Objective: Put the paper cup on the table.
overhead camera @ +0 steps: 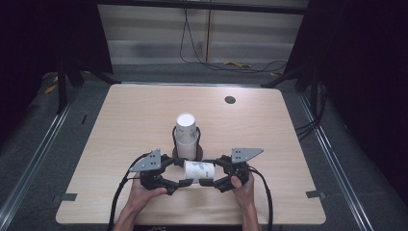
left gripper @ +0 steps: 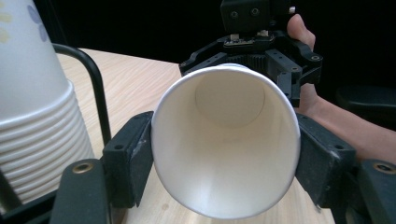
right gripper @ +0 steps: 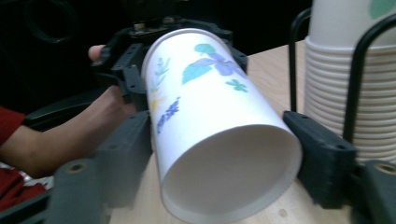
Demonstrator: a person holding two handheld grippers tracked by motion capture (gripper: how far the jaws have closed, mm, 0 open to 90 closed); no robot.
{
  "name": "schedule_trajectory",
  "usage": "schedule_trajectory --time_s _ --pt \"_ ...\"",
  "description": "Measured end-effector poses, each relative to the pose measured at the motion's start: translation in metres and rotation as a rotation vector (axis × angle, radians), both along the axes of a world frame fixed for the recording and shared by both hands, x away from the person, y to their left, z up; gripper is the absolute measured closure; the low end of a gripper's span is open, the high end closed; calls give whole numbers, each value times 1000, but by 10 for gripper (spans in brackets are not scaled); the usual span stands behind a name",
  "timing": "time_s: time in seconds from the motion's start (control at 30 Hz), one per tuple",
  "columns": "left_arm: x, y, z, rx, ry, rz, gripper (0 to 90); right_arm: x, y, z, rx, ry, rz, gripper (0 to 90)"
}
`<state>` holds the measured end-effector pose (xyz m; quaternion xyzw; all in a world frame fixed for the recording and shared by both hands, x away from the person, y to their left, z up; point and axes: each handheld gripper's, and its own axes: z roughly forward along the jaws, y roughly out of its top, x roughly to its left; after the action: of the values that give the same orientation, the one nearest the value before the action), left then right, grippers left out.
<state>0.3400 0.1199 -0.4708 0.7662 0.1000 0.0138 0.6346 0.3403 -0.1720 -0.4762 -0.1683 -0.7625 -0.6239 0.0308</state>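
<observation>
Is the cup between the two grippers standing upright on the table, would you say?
No, the cup lies on its side, held level above the table between the left gripper and the right gripper.

A recording lab or studio is showing here: black curtains (overhead camera: 365,72) are hanging around a bare wooden worktop (overhead camera: 120,125), and loose cables (overhead camera: 192,53) are lying on grey floor beyond the fingers.
</observation>
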Motion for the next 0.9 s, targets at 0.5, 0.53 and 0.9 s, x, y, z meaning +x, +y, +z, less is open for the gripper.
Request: schedule_trajectory --time_s 0.5,0.53,0.9 --pt "-2 3 0 47 -10 15 274 -3 0 2 12 -40 -107 128" --pt "-2 4 1 53 -14 25 274 -3 0 2 14 -43 -115 128" --pt "0 14 1 70 2 81 275 -14 -23 -2 45 -70 -281 127"
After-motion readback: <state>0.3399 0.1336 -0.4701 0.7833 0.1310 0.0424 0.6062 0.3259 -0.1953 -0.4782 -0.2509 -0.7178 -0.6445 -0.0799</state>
